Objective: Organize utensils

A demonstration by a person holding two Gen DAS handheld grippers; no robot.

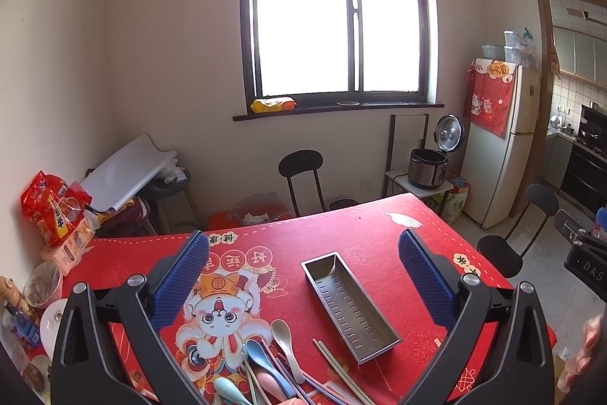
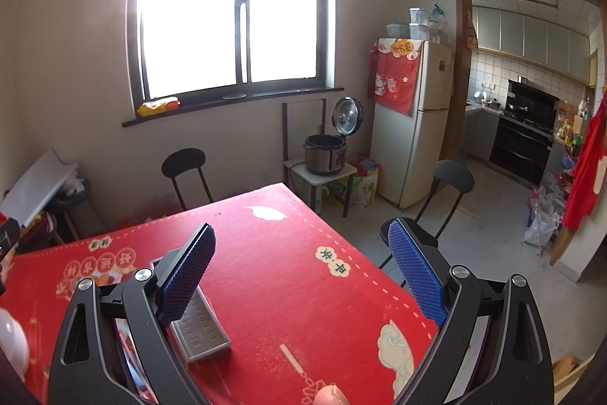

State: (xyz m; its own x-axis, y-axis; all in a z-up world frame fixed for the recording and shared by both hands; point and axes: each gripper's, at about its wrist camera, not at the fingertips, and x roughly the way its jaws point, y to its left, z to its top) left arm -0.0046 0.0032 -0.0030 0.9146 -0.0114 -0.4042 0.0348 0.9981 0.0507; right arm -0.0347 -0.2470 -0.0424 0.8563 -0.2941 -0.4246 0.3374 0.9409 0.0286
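Left wrist view shows both grippers, left gripper (image 1: 303,285) and right gripper (image 2: 301,278), spread wide and holding nothing, with spoons (image 1: 265,363) just beside the metal tray (image 1: 351,306).

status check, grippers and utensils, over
Left gripper open, empty. Right gripper open, empty. Spoons and chopsticks loose on red tablecloth; metal tray empty beside them. Nothing blocking.

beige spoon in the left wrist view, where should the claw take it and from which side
Grip the beige spoon on its handle, just below the bowl, coming from above with the left claw. The bowl end lies free on the tablecloth; the handle's lower end runs among the other spoons and chopsticks.
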